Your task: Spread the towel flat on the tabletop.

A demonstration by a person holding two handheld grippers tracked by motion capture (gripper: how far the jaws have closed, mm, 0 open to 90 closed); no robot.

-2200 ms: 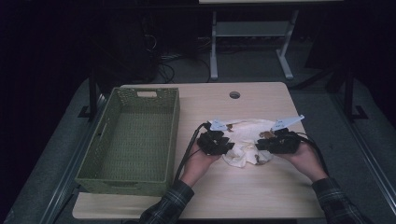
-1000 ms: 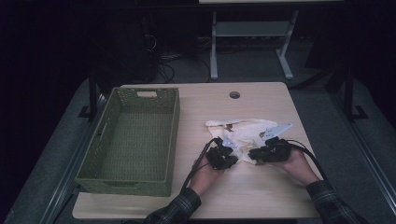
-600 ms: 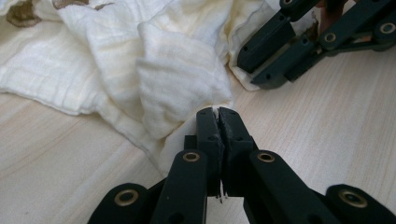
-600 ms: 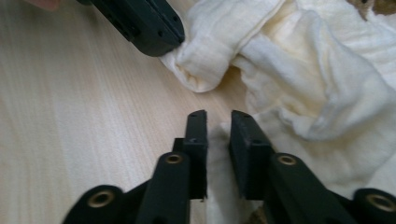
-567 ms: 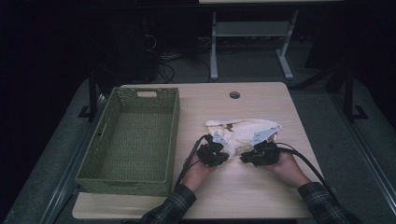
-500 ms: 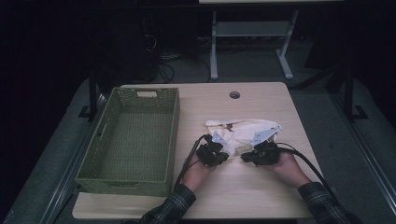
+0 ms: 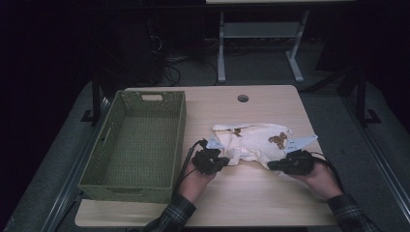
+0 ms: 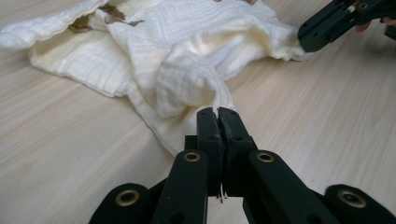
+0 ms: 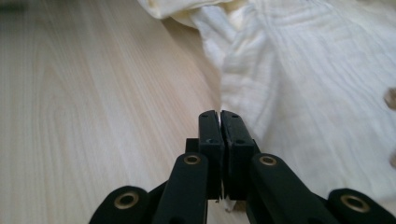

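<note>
Cream muslin cloth (image 7: 254,143), crumpled and dotted with small brown prints, lies on the pale wood worktop (image 7: 251,198) toward its right half, just right of the green woven basket (image 7: 135,140). The left gripper (image 7: 216,159) has its fingers pressed together on the cloth's near left corner; in the left gripper view a thin edge of fabric shows pinched at the tips (image 8: 217,113), with a fold humped up just beyond. The right gripper (image 7: 274,166) sits at the cloth's near right edge, its fingers having just been closing and now tight together, a sliver of white cloth caught between them in the right gripper view (image 9: 219,116). I can make out no writing, label or brand on anything.
</note>
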